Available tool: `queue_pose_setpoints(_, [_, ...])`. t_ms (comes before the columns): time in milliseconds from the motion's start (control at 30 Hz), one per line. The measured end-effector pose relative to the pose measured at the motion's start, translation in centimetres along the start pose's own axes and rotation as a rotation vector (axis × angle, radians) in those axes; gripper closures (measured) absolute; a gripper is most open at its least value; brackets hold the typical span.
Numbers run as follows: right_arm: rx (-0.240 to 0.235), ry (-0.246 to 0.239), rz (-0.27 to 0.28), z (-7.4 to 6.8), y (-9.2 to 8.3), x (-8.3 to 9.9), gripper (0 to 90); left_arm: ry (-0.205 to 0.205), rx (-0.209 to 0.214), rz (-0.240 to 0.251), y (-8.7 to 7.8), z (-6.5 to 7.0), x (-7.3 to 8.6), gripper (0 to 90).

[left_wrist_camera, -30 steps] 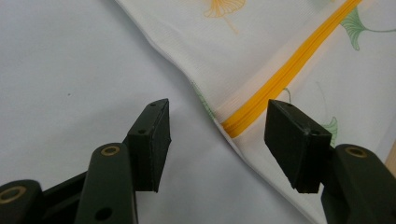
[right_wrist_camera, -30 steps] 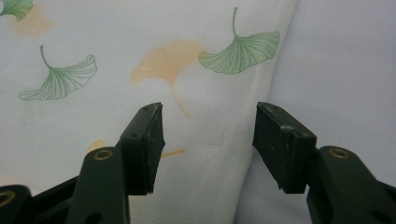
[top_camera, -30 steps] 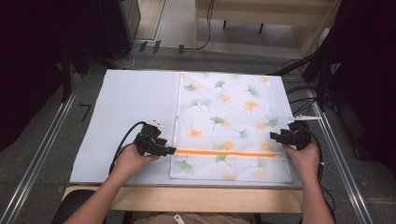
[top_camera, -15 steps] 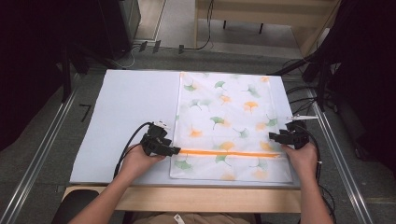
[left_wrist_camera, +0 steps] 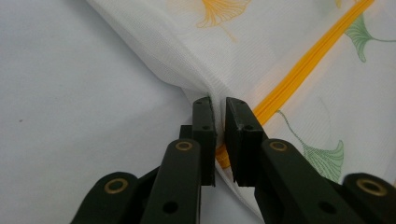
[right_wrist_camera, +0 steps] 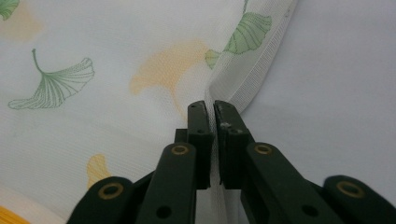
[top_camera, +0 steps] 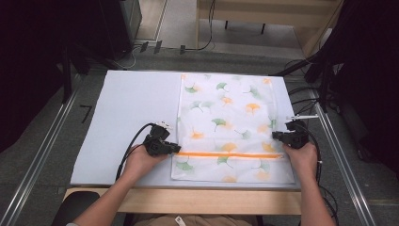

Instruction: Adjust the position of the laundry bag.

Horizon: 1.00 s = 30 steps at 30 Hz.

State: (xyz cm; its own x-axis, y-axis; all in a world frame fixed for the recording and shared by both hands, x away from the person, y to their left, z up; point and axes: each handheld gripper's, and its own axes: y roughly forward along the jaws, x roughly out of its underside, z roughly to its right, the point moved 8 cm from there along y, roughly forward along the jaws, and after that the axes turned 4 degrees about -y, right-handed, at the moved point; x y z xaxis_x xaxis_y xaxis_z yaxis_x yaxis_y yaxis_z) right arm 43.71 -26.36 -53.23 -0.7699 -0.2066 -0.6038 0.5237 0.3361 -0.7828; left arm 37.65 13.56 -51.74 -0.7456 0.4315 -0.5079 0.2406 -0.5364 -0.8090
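On table (top_camera: 122, 108): white mesh bag (top_camera: 226, 117), ginkgo print; orange zip (top_camera: 230, 154).

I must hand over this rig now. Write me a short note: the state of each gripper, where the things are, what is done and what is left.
Left gripper: just closed, shut on the left edge of the mesh bag, by the orange zipper.
Right gripper: just closed, shut on the bag's right edge.
The bag lies flat on the white mat, zipper near the person.
Done: both edges pinched.
Left: probably lifting or folding the bag; neither has begun.
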Motion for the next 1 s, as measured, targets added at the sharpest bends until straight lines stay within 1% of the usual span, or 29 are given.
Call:
queue_pose_setpoints(33, [-0.001, 0.002, -0.006, -0.1, 0.0, 0.0, 88.5, 0.009, 0.006, 0.001, -0.1, 0.0, 0.0, 86.6])
queue_pose_setpoints(100, [-0.003, -0.003, -0.006, -0.2, 0.0, -0.1, 88.7, -0.003, 0.018, -0.003, -0.1, 0.0, 0.0, 87.7])
queue_pose_setpoints(200, [-0.004, -0.003, -0.010, -0.3, 0.0, -0.1, 88.7, -0.007, 0.025, -0.009, -0.1, 0.0, 0.0, 88.1])
queue_pose_setpoints(267, [-0.005, -0.002, -0.010, -0.3, 0.0, -0.1, 88.7, 0.000, 0.028, -0.016, -0.2, -0.1, 0.0, 88.2])
queue_pose_setpoints(367, [-0.012, -0.008, -0.013, -0.5, -0.1, -0.2, 88.8, -0.006, 0.029, -0.013, -0.4, -0.2, 0.0, 88.4])
queue_pose_setpoints(400, [-0.016, -0.007, -0.011, -0.7, -0.1, -0.2, 88.8, -0.006, 0.021, -0.012, -0.6, -0.4, 0.0, 88.4])
queue_pose_setpoints(500, [-0.021, -0.015, -0.014, -0.8, -0.1, -0.3, 88.8, -0.009, 0.025, -0.013, -0.8, -0.6, 0.0, 88.4])
queue_pose_setpoints(567, [-0.031, -0.018, -0.013, -1.2, 0.0, -0.4, 88.8, -0.012, 0.024, -0.009, -1.1, -0.8, 0.0, 88.4])
queue_pose_setpoints(633, [-0.038, -0.024, -0.014, -1.4, 0.0, -0.6, 88.7, -0.028, 0.027, -0.004, -1.5, -1.2, 0.2, 88.3])
queue_pose_setpoints(700, [-0.043, -0.026, -0.016, -1.6, 0.1, -0.6, 88.7, -0.029, 0.024, -0.004, -1.7, -1.3, 0.3, 88.3])
queue_pose_setpoints(733, [-0.050, -0.030, -0.020, -2.0, 0.2, -0.8, 88.6, -0.032, 0.025, -0.004, -1.9, -1.5, 0.4, 88.3])
queue_pose_setpoints(767, [-0.050, -0.030, -0.020, -2.0, 0.2, -0.8, 88.6, -0.043, 0.029, -0.004, -2.1, -1.6, 0.5, 88.3])
queue_pose_setpoints(800, [-0.055, -0.039, -0.021, -2.2, 0.2, -0.9, 88.6, -0.050, 0.022, -0.003, -2.4, -1.9, 0.6, 88.3])
queue_pose_setpoints(833, [-0.067, -0.041, -0.028, -2.7, 0.3, -1.1, 88.7, -0.059, 0.026, 0.003, -2.6, -2.0, 0.6, 88.3])
queue_pose_setpoints(867, [-0.070, -0.044, -0.027, -3.0, 0.5, -1.2, 88.7, -0.069, 0.021, 0.008, -3.2, -2.4, 0.8, 88.3])
queue_pose_setpoints(933, [-0.080, -0.047, -0.034, -3.5, 0.7, -1.4, 88.6, -0.075, 0.017, 0.016, -3.9, -2.8, 1.0, 88.3])
queue_pose_setpoints(967, [-0.085, -0.052, -0.036, -3.8, 0.8, -1.6, 88.7, -0.075, 0.017, 0.016, -3.9, -2.8, 1.0, 88.2])
queue_pose_setpoints(1000, [-0.092, -0.060, -0.040, -4.1, 0.9, -1.7, 88.6, -0.093, 0.014, 0.024, -4.5, -3.3, 1.2, 88.2])
